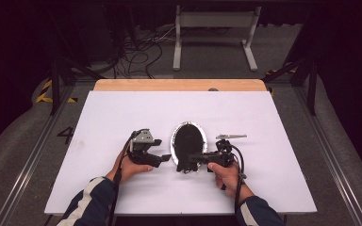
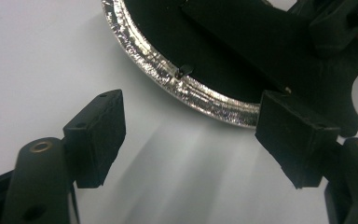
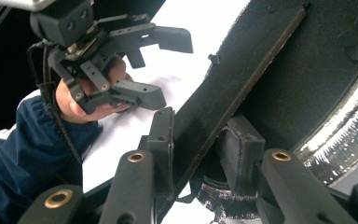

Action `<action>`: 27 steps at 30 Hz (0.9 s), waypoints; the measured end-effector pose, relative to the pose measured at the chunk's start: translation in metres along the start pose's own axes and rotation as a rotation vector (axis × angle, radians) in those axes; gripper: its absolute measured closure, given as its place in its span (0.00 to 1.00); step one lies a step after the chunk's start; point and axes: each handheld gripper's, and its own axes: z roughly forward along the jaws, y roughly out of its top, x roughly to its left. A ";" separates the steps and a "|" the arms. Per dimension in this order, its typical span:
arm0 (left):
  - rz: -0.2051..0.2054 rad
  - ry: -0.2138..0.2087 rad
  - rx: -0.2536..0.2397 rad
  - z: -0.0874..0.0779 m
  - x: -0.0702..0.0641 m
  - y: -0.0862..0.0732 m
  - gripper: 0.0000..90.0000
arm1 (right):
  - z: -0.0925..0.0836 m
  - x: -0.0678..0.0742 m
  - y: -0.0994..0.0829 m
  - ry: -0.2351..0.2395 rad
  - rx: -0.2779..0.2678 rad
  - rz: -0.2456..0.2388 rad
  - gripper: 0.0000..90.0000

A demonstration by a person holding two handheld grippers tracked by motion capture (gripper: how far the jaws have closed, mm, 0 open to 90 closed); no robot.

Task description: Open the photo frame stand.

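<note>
An oval frame point(image 1: 187, 139) with a black back and a glittery silver rim point(image 2: 168, 80) lies face down on the white table top point(image 1: 122, 117). A flat black stand strut point(image 3: 242, 79) is lifted off its back. My right gripper point(image 3: 198, 140) is shut on this strut near its lower end, pads pressing on both sides; it comes in from the right point(image 1: 193, 158). My left gripper point(image 2: 191, 135) stands open just left of the frame, its jaws wide with only bare table between them. It shows with its hand in the right gripper view point(image 3: 161, 70).
A small silver metal piece point(image 1: 231, 136) lies on the table to the right of the frame. A wooden strip point(image 1: 179, 84) runs along the table's far edge. Beyond it are cables and a white stand on the floor point(image 1: 214, 37).
</note>
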 end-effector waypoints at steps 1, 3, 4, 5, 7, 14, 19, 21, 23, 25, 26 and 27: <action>-0.009 0.000 -0.002 0.001 0.000 0.001 0.27 | 0.000 0.000 0.000 0.000 0.002 -0.012 0.75; -0.010 -0.009 -0.005 0.005 0.000 0.003 0.27 | 0.000 0.001 0.000 0.001 -0.001 -0.035 0.76; -0.018 -0.017 -0.007 0.008 0.000 0.005 0.26 | -0.001 0.002 0.000 0.006 -0.002 -0.044 0.77; -0.018 -0.017 -0.007 0.008 0.000 0.005 0.25 | -0.001 0.002 0.000 0.006 -0.002 -0.044 0.77; -0.027 -0.026 -0.015 0.011 0.001 0.006 0.25 | -0.001 0.003 0.000 0.021 -0.003 -0.064 0.79; -0.054 -0.075 -0.039 0.014 0.007 0.008 0.27 | -0.002 0.008 -0.001 0.024 -0.005 -0.142 0.81; -0.086 -0.088 -0.039 0.016 0.005 0.008 0.29 | -0.001 0.010 -0.001 0.024 -0.001 -0.171 0.80; -0.094 -0.109 -0.054 0.016 0.006 0.008 0.34 | -0.001 0.012 0.000 0.021 0.001 -0.192 0.80; -0.111 -0.122 -0.059 0.016 0.007 0.009 0.35 | -0.001 0.011 -0.001 0.022 -0.002 -0.193 0.80; -0.119 -0.128 -0.060 0.017 0.007 0.009 0.35 | -0.001 0.011 -0.001 0.022 -0.003 -0.188 0.80; -0.127 -0.133 -0.062 0.016 0.007 0.009 0.36 | -0.002 0.011 -0.001 0.022 -0.002 -0.189 0.80; -0.126 -0.135 -0.062 0.015 0.008 0.009 0.36 | -0.002 0.011 -0.001 0.022 -0.002 -0.189 0.80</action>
